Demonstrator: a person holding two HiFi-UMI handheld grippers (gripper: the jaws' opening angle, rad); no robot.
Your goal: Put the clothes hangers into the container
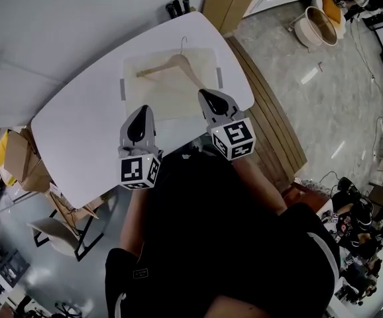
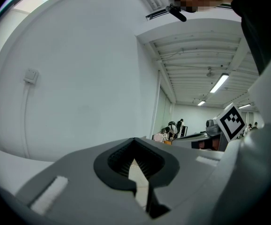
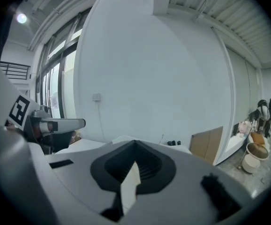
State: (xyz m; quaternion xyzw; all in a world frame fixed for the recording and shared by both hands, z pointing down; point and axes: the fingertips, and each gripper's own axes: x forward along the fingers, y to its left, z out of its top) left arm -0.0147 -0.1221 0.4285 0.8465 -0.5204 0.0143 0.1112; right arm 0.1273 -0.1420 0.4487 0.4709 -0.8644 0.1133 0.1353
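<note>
A wooden clothes hanger (image 1: 178, 66) with a metal hook lies inside a shallow clear container (image 1: 130, 98) on the white table (image 1: 79, 138). My right gripper (image 1: 211, 96) hovers at the container's near right corner, close to the hanger's nearer arm end. Its jaws are shut with nothing between them, as the right gripper view (image 3: 134, 165) also shows. My left gripper (image 1: 140, 111) is level over the table by the container's near edge, also shut and empty in its own view (image 2: 135, 165). Neither gripper view shows the hanger.
Cardboard boxes (image 1: 16, 158) and a wooden chair (image 1: 65, 224) stand left of the table. A wood floor strip (image 1: 271, 124) runs along its right side. A round white tub (image 1: 317, 25) sits far right. Small black objects (image 1: 178, 6) stand beyond the far edge.
</note>
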